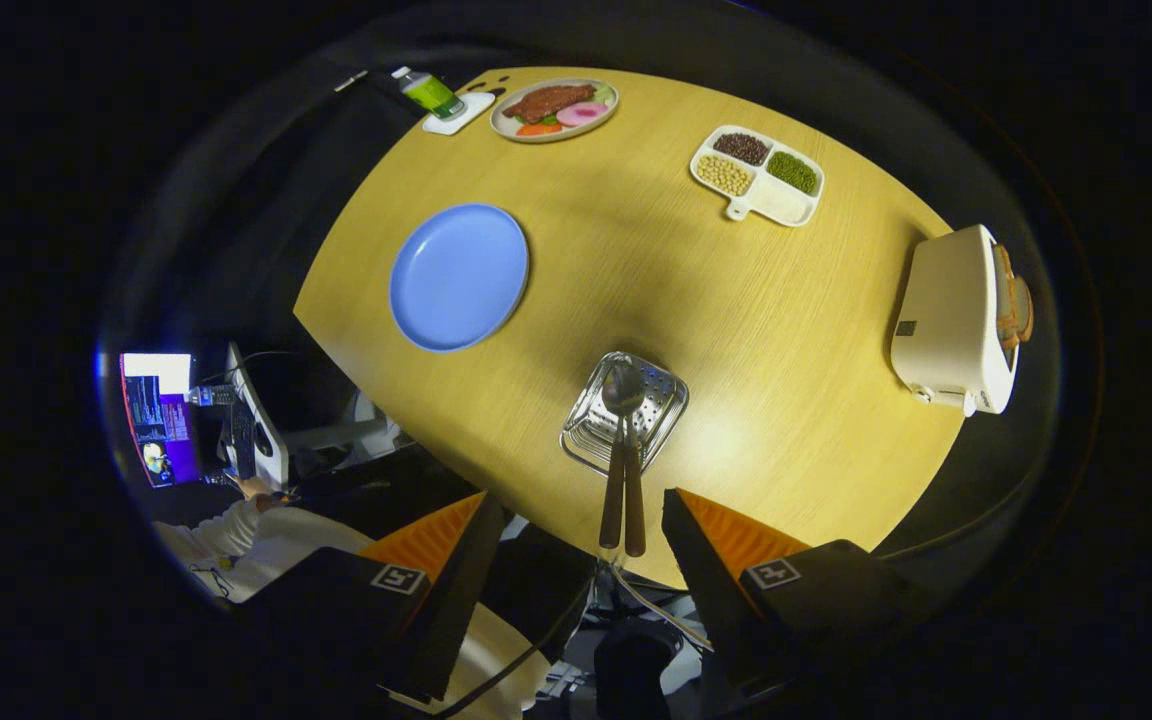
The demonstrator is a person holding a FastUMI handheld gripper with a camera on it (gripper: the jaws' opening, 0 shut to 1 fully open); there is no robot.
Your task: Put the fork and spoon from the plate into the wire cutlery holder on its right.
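Observation:
Seen from high above the table, the wire cutlery holder (626, 412) stands near the table's front edge, just ahead of my fingers. A spoon (622, 392) and a second utensil with a brown handle (633, 500), whose head is hidden, stand in it, handles leaning toward me. Left of the holder and farther off lies the blue plate (459, 277), bare. My gripper (576, 520) is open, its fingers spread wide on either side of the handles and touching nothing.
A white toaster (956, 320) sits at the table's right edge. A divided tray of beans (758, 175), a plate of food (554, 108) and a green bottle (431, 92) line the far side. A person in white (256, 530) sits by a monitor (158, 415), off the table on the left.

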